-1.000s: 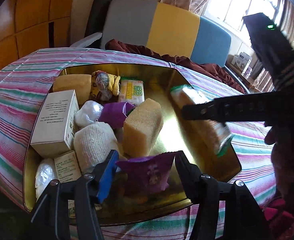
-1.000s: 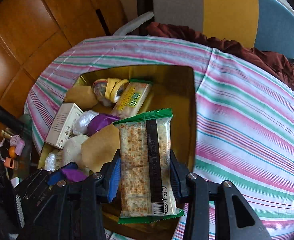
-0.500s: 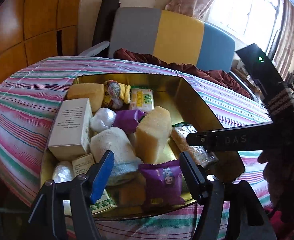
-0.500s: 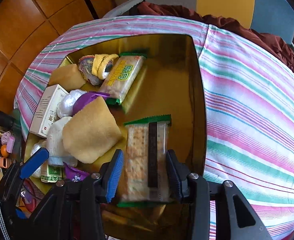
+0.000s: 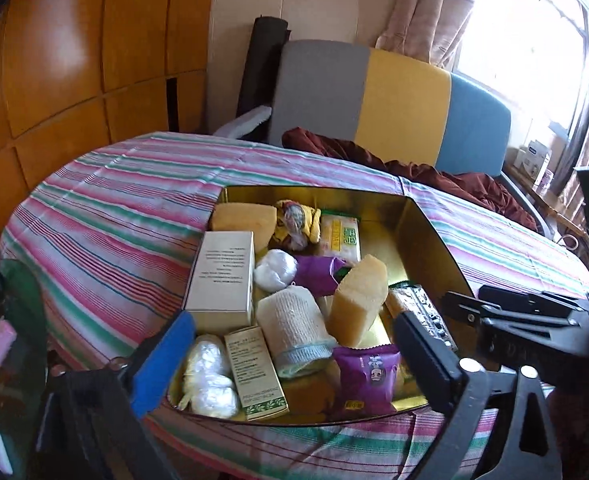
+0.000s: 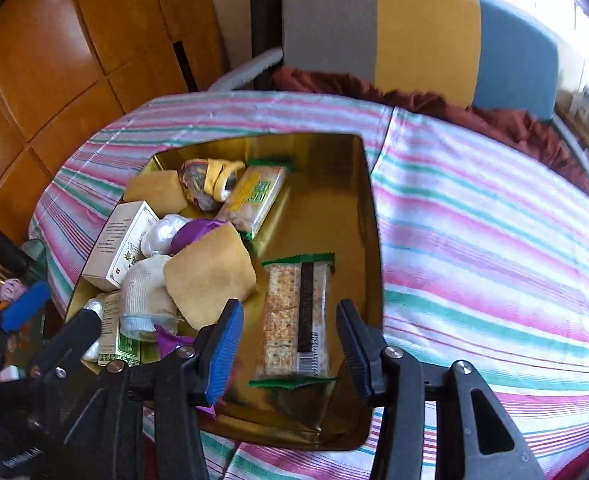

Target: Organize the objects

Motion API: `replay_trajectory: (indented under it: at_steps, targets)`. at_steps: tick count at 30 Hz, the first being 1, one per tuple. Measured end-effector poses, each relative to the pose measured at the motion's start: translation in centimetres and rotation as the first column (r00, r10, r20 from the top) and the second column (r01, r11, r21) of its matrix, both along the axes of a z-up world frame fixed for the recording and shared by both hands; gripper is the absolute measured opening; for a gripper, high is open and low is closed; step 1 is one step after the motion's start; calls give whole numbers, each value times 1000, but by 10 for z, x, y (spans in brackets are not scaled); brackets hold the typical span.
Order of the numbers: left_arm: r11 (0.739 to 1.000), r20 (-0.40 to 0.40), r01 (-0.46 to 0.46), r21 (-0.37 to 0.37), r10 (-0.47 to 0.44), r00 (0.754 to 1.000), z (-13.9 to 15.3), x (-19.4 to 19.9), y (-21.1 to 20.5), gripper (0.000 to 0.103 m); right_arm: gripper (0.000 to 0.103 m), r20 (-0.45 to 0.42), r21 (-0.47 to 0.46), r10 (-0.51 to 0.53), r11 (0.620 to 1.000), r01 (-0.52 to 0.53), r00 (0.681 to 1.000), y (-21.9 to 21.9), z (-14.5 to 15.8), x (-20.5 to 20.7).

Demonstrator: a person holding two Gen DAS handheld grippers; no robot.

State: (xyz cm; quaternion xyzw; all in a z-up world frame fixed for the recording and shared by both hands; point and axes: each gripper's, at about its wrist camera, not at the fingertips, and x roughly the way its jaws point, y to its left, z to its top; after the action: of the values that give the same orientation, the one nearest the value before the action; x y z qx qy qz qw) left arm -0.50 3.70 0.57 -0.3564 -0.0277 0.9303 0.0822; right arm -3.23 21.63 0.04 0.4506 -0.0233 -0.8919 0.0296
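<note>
A gold tray (image 5: 422, 224) (image 6: 368, 216) on the striped table holds several items. A purple snack packet (image 5: 366, 376) lies at its near edge, released, below my left gripper (image 5: 294, 360), whose jaws are opening wide with nothing pressed between them. A cracker packet (image 6: 296, 316) with green ends lies flat on the tray floor; in the left wrist view the cracker packet (image 5: 422, 308) shows beside a yellow sponge (image 5: 358, 300). My right gripper (image 6: 290, 348) hovers over it, jaws opening, pads clear of the packet.
The tray also holds a white box (image 5: 222, 276), a rolled cloth (image 5: 294, 328), a small green-printed box (image 5: 254, 372), plastic-wrapped bundles (image 5: 210, 380) and another biscuit packet (image 6: 254, 196). Striped cloth (image 6: 494, 248) lies to the right; a sofa (image 5: 374, 104) stands behind.
The left gripper let go of the purple packet, opened wide and pulled back upward. The right gripper lowered the cracker packet into the tray, released it and drew back.
</note>
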Motion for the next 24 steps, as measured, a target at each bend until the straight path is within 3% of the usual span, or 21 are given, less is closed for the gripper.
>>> replay_trajectory:
  at_steps: [4,12,24]
  targets:
    - [1000,-9,-6,-8,6,1000,6,7,0,103,62,-77,35,-33,999,35,997,2,8,22]
    - [999,-6,-11,-41,11,1000,7,18,4,103,62,-120,42,-122,991,128,985,9,2,37]
    - [999,13,-31,-15,31,999,5,19,-5,103,62,-142,67,-112,990,122,984,1,6,33]
